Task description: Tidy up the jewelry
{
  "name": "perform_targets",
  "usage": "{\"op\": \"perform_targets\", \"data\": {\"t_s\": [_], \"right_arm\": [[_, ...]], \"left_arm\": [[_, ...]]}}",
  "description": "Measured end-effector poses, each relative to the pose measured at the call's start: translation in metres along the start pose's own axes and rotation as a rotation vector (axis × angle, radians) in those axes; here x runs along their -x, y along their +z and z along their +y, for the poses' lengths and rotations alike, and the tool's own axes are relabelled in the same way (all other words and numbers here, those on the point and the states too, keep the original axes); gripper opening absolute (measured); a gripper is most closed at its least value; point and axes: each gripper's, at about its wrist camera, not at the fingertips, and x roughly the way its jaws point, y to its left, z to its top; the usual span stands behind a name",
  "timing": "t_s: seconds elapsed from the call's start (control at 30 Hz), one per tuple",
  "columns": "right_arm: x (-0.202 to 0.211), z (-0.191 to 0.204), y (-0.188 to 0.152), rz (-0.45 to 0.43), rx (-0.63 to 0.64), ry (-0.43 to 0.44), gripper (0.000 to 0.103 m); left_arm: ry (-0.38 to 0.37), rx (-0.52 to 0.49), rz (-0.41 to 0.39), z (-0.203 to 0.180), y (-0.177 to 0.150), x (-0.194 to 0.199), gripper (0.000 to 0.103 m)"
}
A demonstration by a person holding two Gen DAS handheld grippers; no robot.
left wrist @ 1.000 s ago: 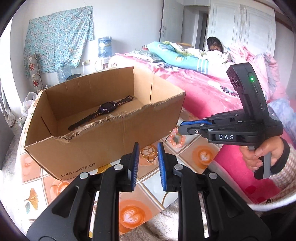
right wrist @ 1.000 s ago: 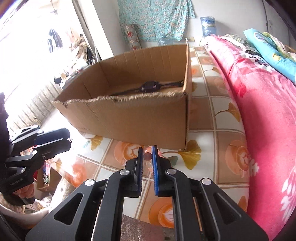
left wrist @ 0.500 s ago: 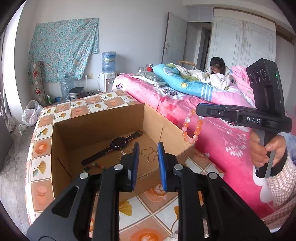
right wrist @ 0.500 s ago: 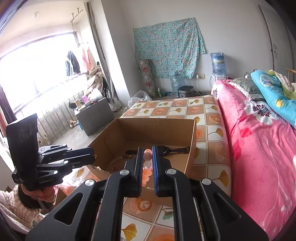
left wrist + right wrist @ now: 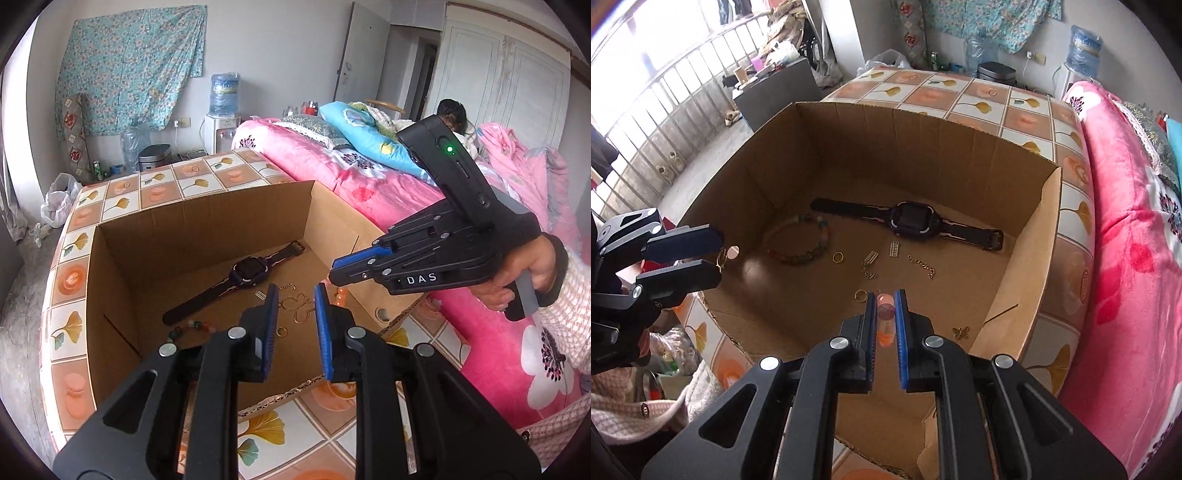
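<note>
An open cardboard box (image 5: 207, 218) (image 5: 923, 129) stands on the tiled tabletop. Inside lie a black watch (image 5: 247, 275) (image 5: 912, 221), a green beaded bracelet (image 5: 799, 240), gold rings (image 5: 837, 257) and thin chains (image 5: 921, 266). My left gripper (image 5: 295, 317) (image 5: 718, 257) hovers over the box's near left rim, shut on a gold wire butterfly ornament (image 5: 297, 306). My right gripper (image 5: 885, 299) (image 5: 334, 271) points down into the box, shut on a pink bead bracelet (image 5: 885, 314) that hangs between its pads.
A small gold charm (image 5: 961, 331) lies by the box's right wall. A pink bed (image 5: 369, 184) runs along the table's right side, with a person at its far end. Floor and a balcony railing (image 5: 665, 110) lie to the left.
Both grippers rose from in front of the box to above its open top. The right one lifted the pink bracelet off the tabletop and tilted down into the box.
</note>
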Motion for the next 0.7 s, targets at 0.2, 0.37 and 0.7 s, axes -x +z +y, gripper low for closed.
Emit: {"op": "perform_targets", "data": {"t_s": [0.2,0.37,0.7], "right_arm": [[0.017,-0.015,-0.009,-0.072,-0.05,0.061,0.011],[0.044,-0.03,-0.017,-0.196,-0.122,0.101,0.011],[0.067,-0.059,-0.035,-0.315,-0.227,0.128,0.011]], "left_arm": [[0.005,0.005,0.05,0.008,0.004,-0.016,0.019],[-0.033,0.036,0.142,0.016,0.009,-0.037,0.019],[-0.057,0.127,0.275,0.028,0.013,-0.073,0.026]]}}
